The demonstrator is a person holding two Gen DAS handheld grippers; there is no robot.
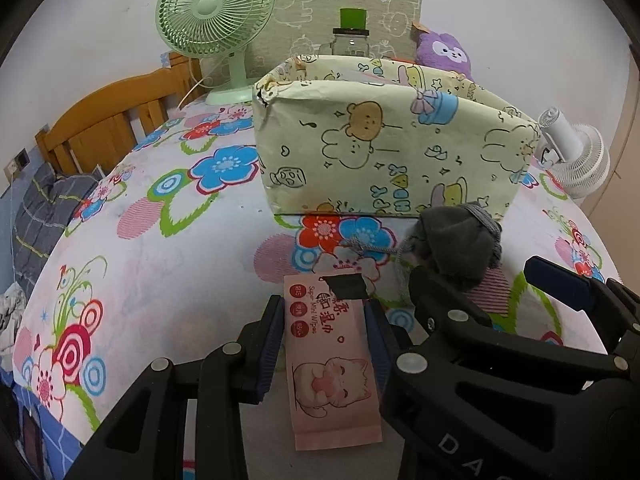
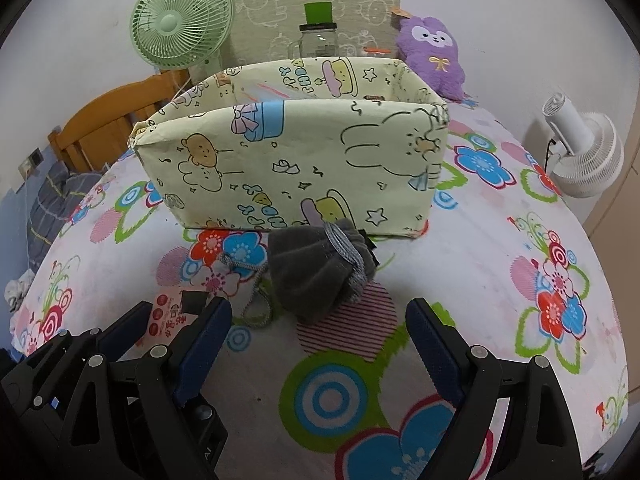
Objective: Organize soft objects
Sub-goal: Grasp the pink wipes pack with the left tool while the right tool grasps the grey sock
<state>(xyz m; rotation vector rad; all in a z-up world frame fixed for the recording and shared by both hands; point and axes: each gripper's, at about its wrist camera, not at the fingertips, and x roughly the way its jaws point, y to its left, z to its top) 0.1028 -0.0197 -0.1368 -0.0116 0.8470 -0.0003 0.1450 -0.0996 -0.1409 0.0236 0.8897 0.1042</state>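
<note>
A pink pack of mini wipes (image 1: 328, 352) with a cat drawing sits lengthwise between the pads of my left gripper (image 1: 325, 336), which is shut on it. To its right, a grey drawstring pouch (image 1: 456, 248) lies on the flowered sheet just in front of the cartoon-printed open box (image 1: 380, 152). My right gripper (image 2: 320, 320) is open, its fingers spread wide short of the pouch (image 2: 316, 268) and apart from it. In the right wrist view, the left gripper (image 2: 168, 320) and the wipes pack (image 2: 164, 316) show at the lower left. The box (image 2: 296, 160) stands behind the pouch.
A purple plush (image 2: 432, 52), a glass jar with a green lid (image 2: 318, 36) and a green fan (image 2: 180, 24) stand behind the box. A white fan (image 2: 584, 152) is at the right edge. A wooden headboard (image 1: 100, 120) is at the left.
</note>
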